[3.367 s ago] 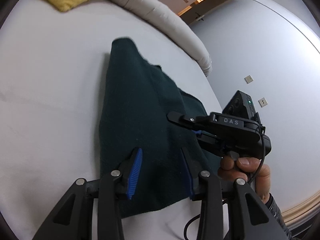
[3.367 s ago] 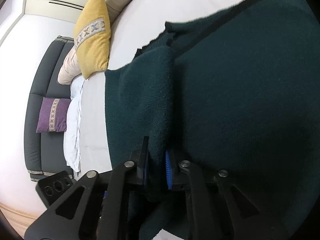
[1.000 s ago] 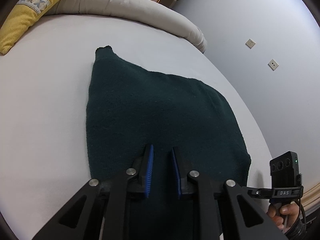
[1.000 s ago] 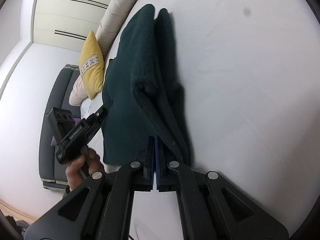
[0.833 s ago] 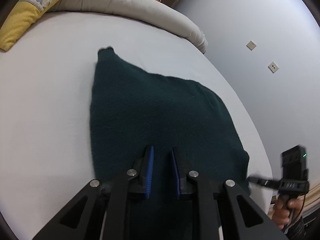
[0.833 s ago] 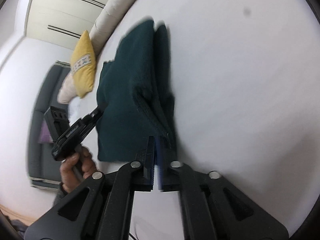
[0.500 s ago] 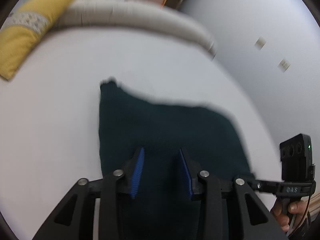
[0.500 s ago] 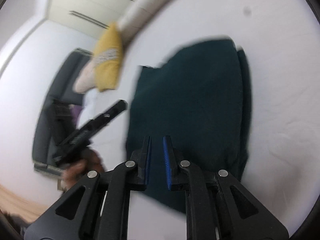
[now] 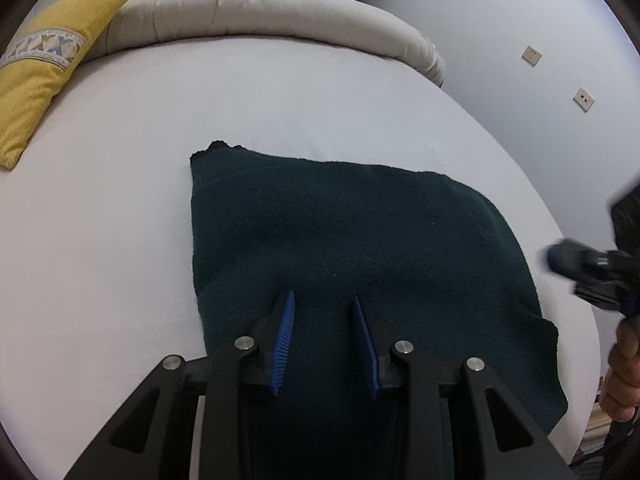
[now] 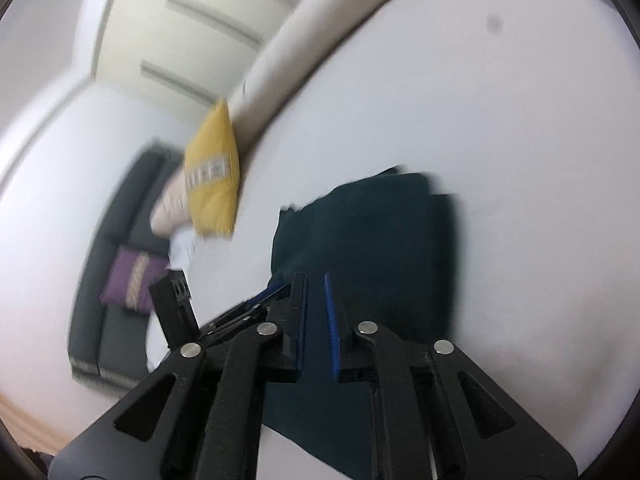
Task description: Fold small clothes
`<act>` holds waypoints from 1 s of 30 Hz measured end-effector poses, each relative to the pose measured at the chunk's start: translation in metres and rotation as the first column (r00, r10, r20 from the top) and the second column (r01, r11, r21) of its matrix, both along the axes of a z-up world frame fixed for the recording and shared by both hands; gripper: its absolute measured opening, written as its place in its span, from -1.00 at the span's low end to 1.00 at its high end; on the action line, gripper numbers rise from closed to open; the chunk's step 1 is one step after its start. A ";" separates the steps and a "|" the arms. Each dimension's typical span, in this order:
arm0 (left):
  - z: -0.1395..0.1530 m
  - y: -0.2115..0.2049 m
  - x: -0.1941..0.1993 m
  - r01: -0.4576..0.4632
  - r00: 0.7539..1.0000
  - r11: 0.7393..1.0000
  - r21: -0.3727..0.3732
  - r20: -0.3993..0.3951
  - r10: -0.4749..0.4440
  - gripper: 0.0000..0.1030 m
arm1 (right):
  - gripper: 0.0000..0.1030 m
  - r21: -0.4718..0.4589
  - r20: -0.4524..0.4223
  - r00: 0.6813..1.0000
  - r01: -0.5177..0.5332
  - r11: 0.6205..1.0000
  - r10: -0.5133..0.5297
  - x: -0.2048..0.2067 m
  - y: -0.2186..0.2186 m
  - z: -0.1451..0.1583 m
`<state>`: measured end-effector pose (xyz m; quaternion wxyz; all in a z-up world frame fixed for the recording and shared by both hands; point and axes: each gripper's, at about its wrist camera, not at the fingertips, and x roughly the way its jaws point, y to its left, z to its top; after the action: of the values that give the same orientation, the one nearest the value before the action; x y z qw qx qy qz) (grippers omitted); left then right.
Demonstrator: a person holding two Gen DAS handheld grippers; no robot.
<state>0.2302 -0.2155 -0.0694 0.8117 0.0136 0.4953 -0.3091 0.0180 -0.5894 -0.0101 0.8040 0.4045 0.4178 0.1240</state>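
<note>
So going left to right in the left wrist view: there's a yellow cushion (image 9: pixel 44 76) up at about 10 o'clock, leaning on the long cream bolster (image 9: pixel 260 12) that curves across the top from 11 to 1 o'clock. The white bed sheet (image 9: pixel 100 220) fills most of the picture, and the dark green knitted garment (image 9: pixel 360 240) lies flat and folded right in the middle, running down toward 6 o'clock under the tool. The left gripper (image 9: pixel 325 336) hangs at 6 o'clock over the garment's near edge, its blue pads parted, having just been opening, and nothing's pinched between them, you only see cloth through the gap. Over at 3 o'clock the right gripper (image 9: pixel 560 258) pokes in, blurry, with the person's hand (image 9: pixel 624 372) under it around 4 o'clock, off the garment's right edge. Two wall sockets (image 9: pixel 532 55) sit on the pale wall at 2 o'clock. The right wrist view is pretty smeared, but you can make out a dark sofa (image 10: pixel 116 280) with a purple cushion (image 10: pixel 132 280) at 9 o'clock, the yellow cushion (image 10: pixel 214 176) nearer the middle, and the garment (image 10: pixel 372 240) around centre. The right gripper (image 10: pixel 316 312) has its jaws slightly apart, just been opening too, holding nothing.
</note>
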 end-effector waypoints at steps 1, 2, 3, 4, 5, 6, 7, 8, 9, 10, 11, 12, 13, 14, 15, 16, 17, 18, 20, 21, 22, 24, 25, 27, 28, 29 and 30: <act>0.000 -0.001 0.000 0.001 1.000 1.000 0.008 0.000 -0.001 -0.33 | -0.76 0.003 -0.038 0.998 -0.043 0.999 0.043 0.015 0.010 -0.006; 0.000 -0.002 0.000 0.002 1.000 1.000 0.014 0.000 -0.002 -0.33 | -0.76 0.002 -0.081 0.994 -0.079 0.997 0.079 0.032 0.018 -0.016; 0.000 -0.002 0.000 0.005 1.000 1.000 0.021 0.000 -0.005 -0.33 | -0.76 -0.021 -0.131 0.988 -0.082 0.996 0.078 0.048 0.026 -0.028; -0.001 -0.002 0.001 0.007 1.000 1.000 0.031 0.000 -0.007 -0.33 | -0.77 -0.032 -0.167 0.983 -0.077 0.997 0.071 0.059 0.030 -0.038; -0.001 -0.003 0.001 0.010 1.000 0.999 0.040 0.001 -0.010 -0.33 | -0.88 -0.021 -0.183 0.980 -0.078 0.997 0.073 0.067 0.031 -0.048; -0.001 -0.004 0.001 0.012 1.000 0.999 0.047 0.002 -0.012 -0.33 | -1.00 0.002 -0.188 0.980 -0.059 0.998 0.058 0.075 0.028 -0.058; -0.002 -0.003 0.001 0.011 1.000 0.999 0.053 -0.001 -0.011 -0.33 | -1.00 0.027 -0.190 0.981 -0.031 0.999 0.036 0.080 0.022 -0.065; -0.002 -0.005 0.002 0.011 1.000 0.998 0.056 -0.001 -0.011 -0.33 | -1.00 0.054 -0.183 0.983 -0.009 0.999 0.018 0.084 0.017 -0.069; -0.002 -0.006 0.001 0.011 1.000 0.998 0.060 -0.001 -0.011 -0.33 | -1.00 0.070 -0.171 0.985 0.019 0.997 -0.006 0.088 0.012 -0.072; -0.002 -0.006 0.001 0.010 1.000 0.998 0.061 0.000 -0.010 -0.33 | -1.00 0.064 -0.165 0.986 0.032 0.997 -0.022 0.089 0.007 -0.073; -0.002 -0.006 0.001 0.009 1.000 0.998 0.062 0.002 -0.010 -0.33 | -1.00 0.050 -0.158 0.987 0.049 0.998 -0.040 0.091 0.003 -0.072; -0.002 -0.005 0.000 0.009 1.000 0.998 0.060 0.002 -0.009 -0.33 | -1.00 0.023 -0.150 0.986 0.075 0.997 -0.071 0.095 -0.004 -0.070; -0.002 -0.005 0.000 0.008 1.000 0.998 0.057 0.000 -0.008 -0.33 | -1.00 0.016 -0.150 0.985 0.092 0.996 -0.089 0.096 -0.007 -0.072; -0.003 -0.004 0.000 0.007 1.000 0.999 0.053 -0.002 -0.007 -0.33 | -1.00 0.027 -0.151 0.983 0.107 0.994 -0.102 0.097 -0.010 -0.074; -0.003 -0.003 0.000 0.007 1.000 0.999 0.048 -0.005 -0.007 -0.33 | -1.00 0.043 -0.149 0.982 0.121 0.992 -0.114 0.097 -0.014 -0.078; -0.003 -0.003 0.000 0.009 1.000 0.999 0.047 -0.005 -0.008 -0.33 | -1.00 0.049 -0.136 0.983 0.133 0.990 -0.125 0.096 -0.017 -0.079; -0.004 -0.006 0.001 0.009 1.000 0.999 0.047 -0.003 -0.009 -0.33 | -1.00 0.053 -0.124 0.984 0.139 0.989 -0.131 0.093 -0.020 -0.080; -0.004 -0.006 0.000 0.009 1.000 0.999 0.049 0.002 -0.009 -0.33 | -1.00 0.069 -0.111 0.983 0.154 0.986 -0.146 0.087 -0.027 -0.081; -0.004 -0.009 0.000 0.009 1.000 0.999 0.049 0.006 -0.009 -0.33 | -1.00 0.085 -0.102 0.977 0.194 0.977 -0.186 0.080 -0.036 -0.084; -0.004 -0.008 -0.001 0.008 1.000 0.999 0.047 0.006 -0.008 -0.33 | -1.00 0.083 -0.109 0.969 0.231 0.969 -0.222 0.075 -0.043 -0.086; -0.005 -0.009 -0.001 0.007 1.000 0.999 0.045 0.005 -0.007 -0.33 | -1.00 0.081 -0.118 0.960 0.265 0.961 -0.255 0.069 -0.051 -0.089; -0.006 -0.006 -0.003 0.004 1.000 0.999 0.043 0.007 -0.005 -0.33 | -1.00 0.092 -0.109 0.955 0.286 0.954 -0.276 0.053 -0.060 -0.093; -0.006 -0.005 -0.004 0.003 1.000 0.999 0.039 0.010 -0.003 -0.33 | -1.00 0.096 -0.098 0.956 0.284 0.954 -0.275 0.047 -0.062 -0.094; -0.007 -0.001 -0.008 0.001 1.000 0.999 0.032 0.015 -0.002 -0.33 | -1.00 0.112 -0.083 0.947 0.318 0.941 -0.310 0.028 -0.069 -0.098; -0.007 0.000 -0.009 0.000 1.000 1.000 0.028 0.014 0.000 -0.33 | -1.00 0.127 -0.080 0.942 0.333 0.935 -0.325 0.023 -0.068 -0.100; -0.006 0.000 -0.007 -0.002 1.000 1.000 0.024 0.011 0.001 -0.33 | -1.00 0.126 -0.083 0.938 0.345 0.930 -0.337 0.018 -0.069 -0.100; -0.006 0.000 -0.007 -0.005 1.000 1.000 0.017 0.008 0.004 -0.33 | -1.00 0.095 -0.087 0.931 0.363 0.927 -0.356 0.009 -0.070 -0.092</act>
<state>0.2232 -0.2152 -0.0755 0.8143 0.0204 0.4946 -0.3031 0.0274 -0.6591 -0.1020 0.7751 0.5215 0.3563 -0.0167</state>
